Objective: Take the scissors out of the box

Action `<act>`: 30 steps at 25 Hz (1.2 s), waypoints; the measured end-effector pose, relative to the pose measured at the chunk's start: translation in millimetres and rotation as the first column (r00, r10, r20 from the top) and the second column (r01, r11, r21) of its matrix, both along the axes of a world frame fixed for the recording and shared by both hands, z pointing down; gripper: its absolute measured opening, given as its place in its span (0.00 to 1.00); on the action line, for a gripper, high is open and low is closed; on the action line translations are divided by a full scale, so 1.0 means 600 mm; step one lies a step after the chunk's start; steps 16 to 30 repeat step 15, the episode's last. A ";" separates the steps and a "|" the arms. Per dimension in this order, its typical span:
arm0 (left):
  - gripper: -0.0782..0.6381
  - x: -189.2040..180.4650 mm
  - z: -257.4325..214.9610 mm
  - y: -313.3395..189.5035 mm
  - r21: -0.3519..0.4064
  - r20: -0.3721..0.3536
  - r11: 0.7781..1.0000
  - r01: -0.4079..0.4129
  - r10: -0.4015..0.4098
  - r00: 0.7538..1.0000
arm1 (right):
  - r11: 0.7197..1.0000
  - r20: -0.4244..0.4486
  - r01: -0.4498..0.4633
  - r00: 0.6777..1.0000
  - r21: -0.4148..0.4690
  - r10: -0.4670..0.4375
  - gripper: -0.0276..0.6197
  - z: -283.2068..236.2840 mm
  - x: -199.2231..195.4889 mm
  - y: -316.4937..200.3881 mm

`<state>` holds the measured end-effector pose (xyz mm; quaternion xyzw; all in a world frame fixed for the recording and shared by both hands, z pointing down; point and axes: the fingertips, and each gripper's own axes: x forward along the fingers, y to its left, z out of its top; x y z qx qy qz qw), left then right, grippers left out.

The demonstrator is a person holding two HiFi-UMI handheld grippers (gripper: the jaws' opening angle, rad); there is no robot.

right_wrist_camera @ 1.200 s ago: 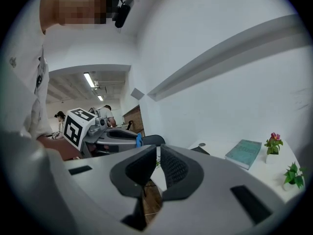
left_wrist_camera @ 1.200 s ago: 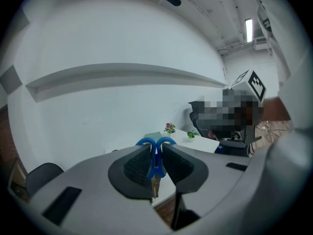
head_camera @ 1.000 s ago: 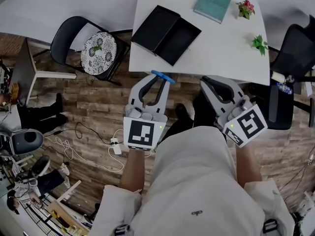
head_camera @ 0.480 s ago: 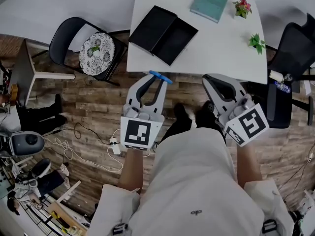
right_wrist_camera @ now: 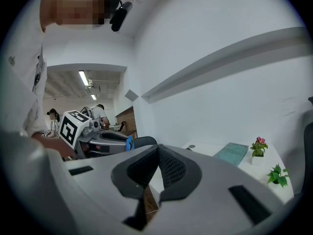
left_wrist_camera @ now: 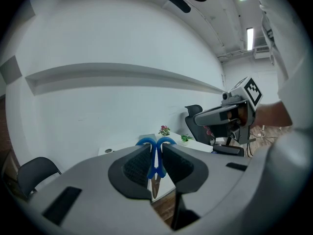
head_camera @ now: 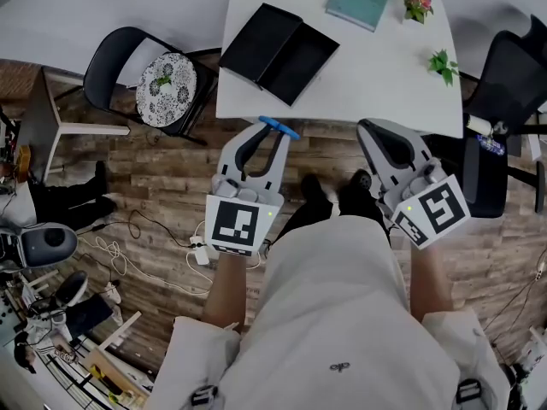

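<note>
In the head view my left gripper (head_camera: 261, 130) is shut on the blue-handled scissors (head_camera: 279, 127), held over the wooden floor just short of the white table (head_camera: 359, 92). The left gripper view has the blue handles (left_wrist_camera: 156, 142) pinched between the pads and the metal blades (left_wrist_camera: 155, 186) hanging below my left gripper (left_wrist_camera: 156, 153). The open black box (head_camera: 278, 51) lies on the table, ahead of that gripper and apart from it. My right gripper (head_camera: 371, 127) is shut and empty beside the table's near edge. Its jaws (right_wrist_camera: 158, 152) meet with nothing between them.
A teal book (head_camera: 359, 0) and two small potted plants (head_camera: 418, 4) sit at the table's far side. A black chair with a patterned cushion (head_camera: 167, 87) stands left of the table, and an office chair (head_camera: 504, 84) stands to its right. Cables (head_camera: 154, 246) trail across the floor at left.
Both grippers have drawn back a little from the table edge. The left one still grips the scissors. The right one stays empty.
</note>
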<state>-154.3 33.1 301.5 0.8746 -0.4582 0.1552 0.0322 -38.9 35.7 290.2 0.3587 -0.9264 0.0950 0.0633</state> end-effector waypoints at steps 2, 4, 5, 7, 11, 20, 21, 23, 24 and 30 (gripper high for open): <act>0.23 0.003 -0.002 0.001 0.009 -0.001 1.000 -0.004 0.004 1.000 | 1.000 0.000 0.000 1.000 0.000 0.000 0.05 -0.001 0.002 0.001; 0.23 0.005 -0.003 0.001 0.014 0.000 1.000 -0.005 0.005 1.000 | 1.000 -0.001 0.000 1.000 0.000 0.000 0.05 -0.001 0.004 0.001; 0.23 0.005 -0.003 0.001 0.011 -0.001 1.000 -0.003 0.003 1.000 | 1.000 -0.001 0.000 1.000 -0.001 0.000 0.05 -0.001 0.005 0.001; 0.23 0.003 -0.002 0.002 0.007 0.000 1.000 0.001 -0.001 1.000 | 1.000 -0.002 0.001 1.000 -0.002 -0.001 0.05 -0.001 0.005 0.001; 0.22 -0.001 0.002 0.002 0.009 0.006 1.000 0.004 -0.004 1.000 | 1.000 -0.004 0.002 1.000 -0.004 -0.002 0.05 0.002 0.006 0.002; 0.23 -0.004 0.004 0.003 0.001 0.005 1.000 0.010 -0.010 1.000 | 1.000 -0.005 0.000 1.000 -0.011 0.000 0.05 0.005 0.007 0.003; 0.23 -0.004 0.004 0.003 0.001 0.005 1.000 0.010 -0.010 1.000 | 1.000 -0.005 0.000 1.000 -0.011 0.000 0.05 0.005 0.007 0.003; 0.23 -0.004 0.004 0.003 0.001 0.005 1.000 0.010 -0.010 1.000 | 1.000 -0.005 0.000 1.000 -0.011 0.000 0.05 0.005 0.007 0.003; 0.23 -0.004 0.004 0.003 0.001 0.005 1.000 0.010 -0.010 1.000 | 1.000 -0.005 0.000 1.000 -0.011 0.000 0.05 0.005 0.007 0.003; 0.23 -0.004 0.004 0.003 0.001 0.005 1.000 0.010 -0.010 1.000 | 1.000 -0.005 0.000 1.000 -0.011 0.000 0.05 0.005 0.007 0.003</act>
